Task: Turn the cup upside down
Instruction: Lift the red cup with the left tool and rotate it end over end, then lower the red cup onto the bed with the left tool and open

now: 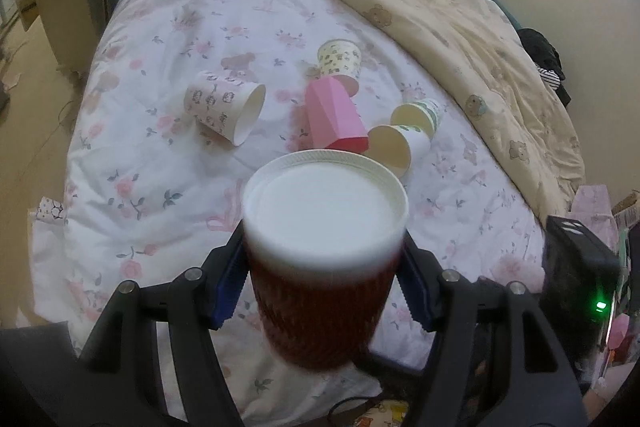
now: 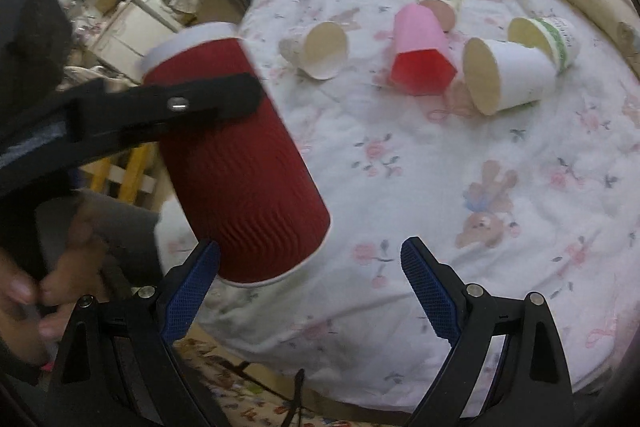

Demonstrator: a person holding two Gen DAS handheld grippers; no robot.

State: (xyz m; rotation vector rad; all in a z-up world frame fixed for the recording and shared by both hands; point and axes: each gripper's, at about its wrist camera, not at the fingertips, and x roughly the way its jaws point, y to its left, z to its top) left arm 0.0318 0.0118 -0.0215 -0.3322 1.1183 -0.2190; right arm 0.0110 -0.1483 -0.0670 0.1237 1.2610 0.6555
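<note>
Left tongs (image 1: 324, 279) clamped on red ribbed paper cup with white lid (image 1: 320, 267), tilted above floral bed quilt (image 1: 160, 187); right tongs (image 2: 310, 287) spread wide, holding nothing.

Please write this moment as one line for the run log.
left gripper: shut on red cup, lidded, held above bed | right gripper: open, empty | pink cup: lying on bed
</note>
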